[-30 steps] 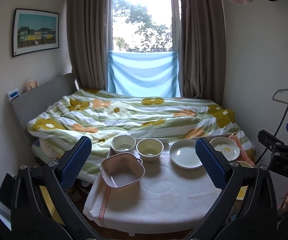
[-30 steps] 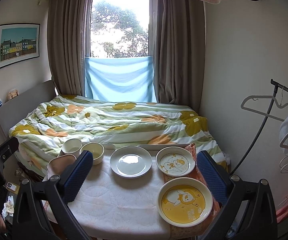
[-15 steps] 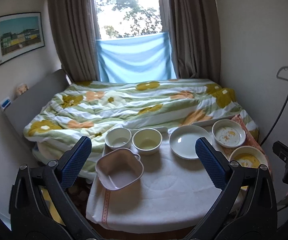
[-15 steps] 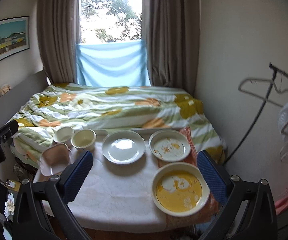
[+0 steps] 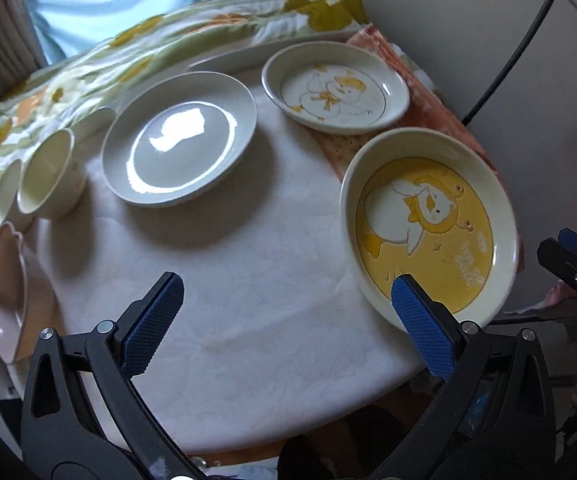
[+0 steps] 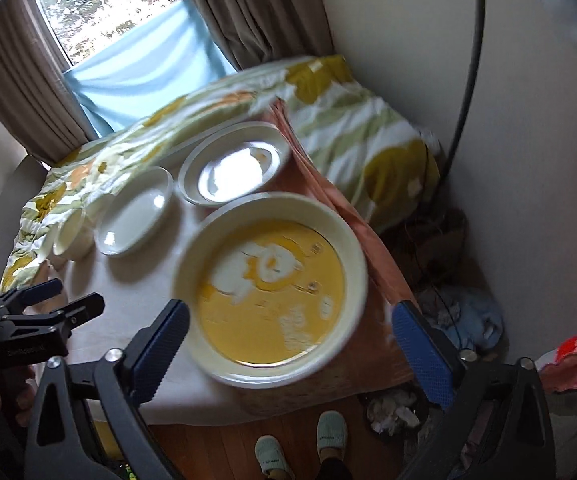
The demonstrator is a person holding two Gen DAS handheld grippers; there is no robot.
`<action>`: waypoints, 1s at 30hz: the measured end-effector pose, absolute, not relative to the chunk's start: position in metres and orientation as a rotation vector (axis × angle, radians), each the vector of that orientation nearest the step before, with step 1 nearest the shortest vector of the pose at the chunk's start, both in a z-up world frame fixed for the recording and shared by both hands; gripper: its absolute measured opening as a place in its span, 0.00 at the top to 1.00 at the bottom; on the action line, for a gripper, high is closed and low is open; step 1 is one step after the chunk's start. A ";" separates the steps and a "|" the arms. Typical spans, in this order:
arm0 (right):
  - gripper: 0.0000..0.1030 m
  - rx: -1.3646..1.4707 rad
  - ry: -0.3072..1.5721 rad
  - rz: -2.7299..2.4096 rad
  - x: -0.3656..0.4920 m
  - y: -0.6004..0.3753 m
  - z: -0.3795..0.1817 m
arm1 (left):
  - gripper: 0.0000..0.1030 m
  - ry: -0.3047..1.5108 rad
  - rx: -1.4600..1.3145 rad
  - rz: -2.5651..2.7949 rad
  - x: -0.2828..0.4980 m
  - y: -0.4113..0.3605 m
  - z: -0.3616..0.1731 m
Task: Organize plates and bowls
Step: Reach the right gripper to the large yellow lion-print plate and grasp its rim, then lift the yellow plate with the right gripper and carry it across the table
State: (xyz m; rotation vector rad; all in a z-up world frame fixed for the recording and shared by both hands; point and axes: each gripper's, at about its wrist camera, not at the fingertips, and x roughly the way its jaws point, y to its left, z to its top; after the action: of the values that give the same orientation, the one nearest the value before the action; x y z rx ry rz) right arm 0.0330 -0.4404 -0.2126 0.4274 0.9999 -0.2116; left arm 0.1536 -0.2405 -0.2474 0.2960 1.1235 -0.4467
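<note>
- Yellow duck plate (image 5: 428,220) sits at the near right edge of the table (image 5: 248,300), half on the white cloth, half on an orange mat (image 6: 352,216).
- Left gripper (image 5: 284,312) is spread wide, holding nothing, its right finger right at that plate's near rim.
- Right gripper (image 6: 288,328) is spread wide too, fingers either side of the plate's near edge, can't tell if touching.
- Behind: white duck plate (image 5: 334,88), plain grey plate (image 5: 180,152), cream bowl (image 5: 48,176), pink dish (image 5: 4,292) far left.
</note>
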 end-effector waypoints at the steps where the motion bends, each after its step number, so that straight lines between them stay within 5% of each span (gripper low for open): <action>1: 0.15 0.445 1.012 -0.204 0.034 -0.447 -0.222 | 0.00 1.130 0.318 -0.442 0.154 -0.249 -0.256; 9: 0.45 0.521 1.058 -0.110 0.046 -0.474 -0.269 | 0.05 1.157 0.327 -0.472 0.162 -0.277 -0.288; 16: 0.70 0.527 1.044 -0.064 0.054 -0.483 -0.276 | 0.53 1.218 0.297 -0.472 0.176 -0.285 -0.304; 23: 0.83 0.484 1.044 -0.062 0.066 -0.487 -0.280 | 0.81 1.248 0.235 -0.517 0.177 -0.286 -0.304; 30: 0.87 0.389 1.041 -0.070 0.069 -0.482 -0.283 | 0.82 1.183 0.311 -0.480 0.163 -0.295 -0.298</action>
State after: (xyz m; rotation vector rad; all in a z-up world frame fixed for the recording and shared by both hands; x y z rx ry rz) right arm 0.0689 -0.4821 -0.2828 0.3888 1.0413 -0.0701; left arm 0.1627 -0.2946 -0.2982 0.3114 1.1833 -0.4800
